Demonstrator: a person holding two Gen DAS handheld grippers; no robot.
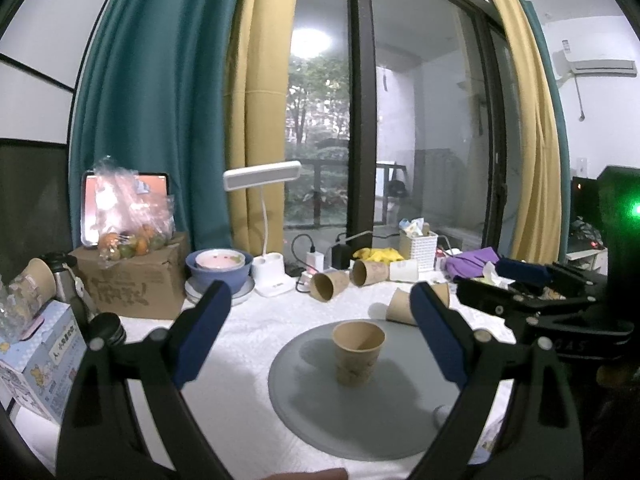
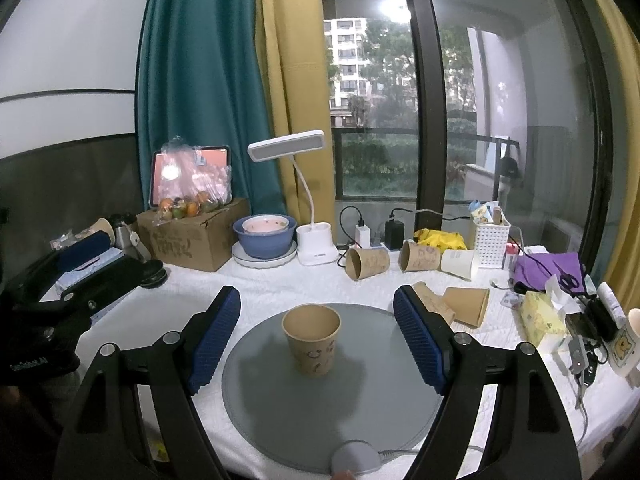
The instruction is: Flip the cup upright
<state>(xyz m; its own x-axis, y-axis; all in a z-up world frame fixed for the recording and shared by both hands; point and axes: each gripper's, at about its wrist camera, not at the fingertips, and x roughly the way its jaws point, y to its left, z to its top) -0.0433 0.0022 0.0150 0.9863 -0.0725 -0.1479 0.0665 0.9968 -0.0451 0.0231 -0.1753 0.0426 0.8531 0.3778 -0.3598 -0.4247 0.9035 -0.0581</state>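
- The cup [image 2: 311, 345] is brown paper with small cartoon drawings on its side (they are too blurred to make out in the left wrist view).
- It stands upright, its open mouth facing up and its inside bare.
- It stands on the round grey mat [image 2: 280, 420], slightly behind the mat's middle.

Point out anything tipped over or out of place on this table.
The paper cup on the grey mat stands upright. Behind it, several paper cups lie on their sides on the white tablecloth. Nothing looks spilled.
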